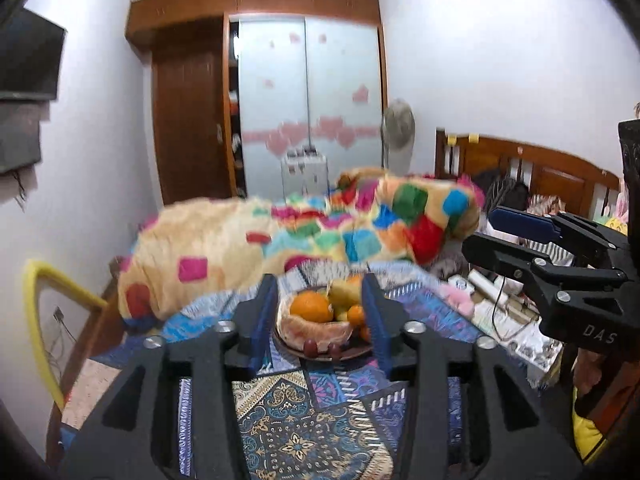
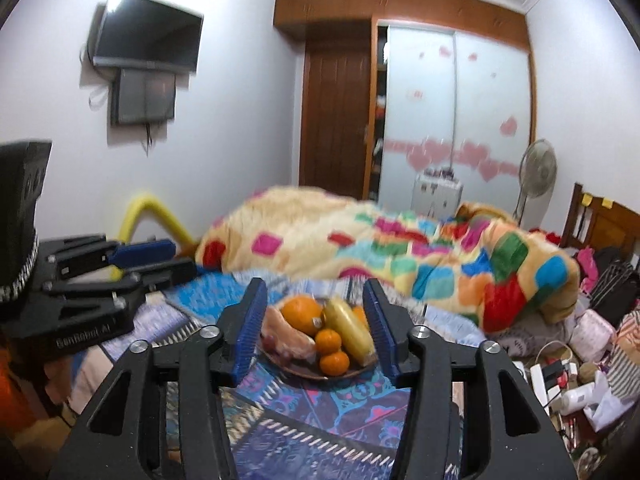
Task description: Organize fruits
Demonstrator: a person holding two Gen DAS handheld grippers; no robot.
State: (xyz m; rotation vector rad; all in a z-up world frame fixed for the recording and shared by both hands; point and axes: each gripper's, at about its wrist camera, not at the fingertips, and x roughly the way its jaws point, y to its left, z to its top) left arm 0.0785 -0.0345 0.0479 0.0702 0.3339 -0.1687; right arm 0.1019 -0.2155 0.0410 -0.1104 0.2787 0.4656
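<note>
A brown plate [image 2: 304,372] of fruit sits on the patterned bedspread ahead of both grippers. It holds a big orange [image 2: 301,315], two small tangerines [image 2: 334,362], a yellow mango [image 2: 351,332] and a peeled pomelo piece [image 2: 286,340]. In the left wrist view the plate [image 1: 352,353] shows the orange [image 1: 311,308], the pomelo [image 1: 316,334] and dark red fruits [image 1: 310,347] at its front rim. My left gripper [image 1: 320,320] is open and empty, short of the plate. My right gripper [image 2: 316,322] is open and empty, also short of it.
A rumpled multicoloured blanket [image 2: 400,240] lies behind the plate. Clutter with cables and bottles [image 2: 560,380] is on the right. A yellow frame [image 1: 44,312] stands at the bed's left edge. Wardrobe [image 1: 308,100], fan [image 2: 538,172] and wall TV [image 2: 148,36] are behind.
</note>
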